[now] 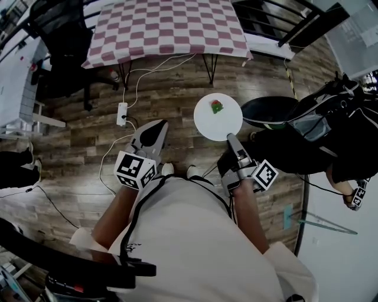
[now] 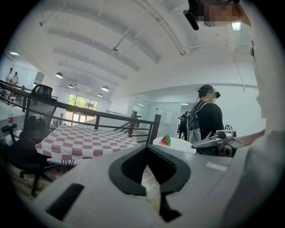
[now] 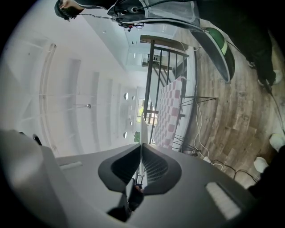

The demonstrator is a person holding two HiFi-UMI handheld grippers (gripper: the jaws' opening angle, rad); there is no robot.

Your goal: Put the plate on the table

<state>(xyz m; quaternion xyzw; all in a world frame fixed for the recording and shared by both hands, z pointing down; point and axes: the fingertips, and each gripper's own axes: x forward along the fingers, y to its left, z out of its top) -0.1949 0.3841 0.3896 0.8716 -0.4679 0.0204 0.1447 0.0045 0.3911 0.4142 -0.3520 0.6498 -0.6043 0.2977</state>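
Gripping one plate (image 1: pixel 222 125), right gripper (image 1: pixel 231 138); one table (image 1: pixel 165 26).

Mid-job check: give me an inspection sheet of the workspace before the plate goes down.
Surface: checked-cloth table, visible part bare; plate not on it yet.
Job's things: white plate held over the wood floor; small red-and-green item on it.
Clutter: nothing seen.
Grippers: right gripper shut on the plate's near rim; left gripper shut, empty.
Cables: white cable runs from the table to a power strip on the floor.
Surroundings: black office chair, railing, a person in black at right.
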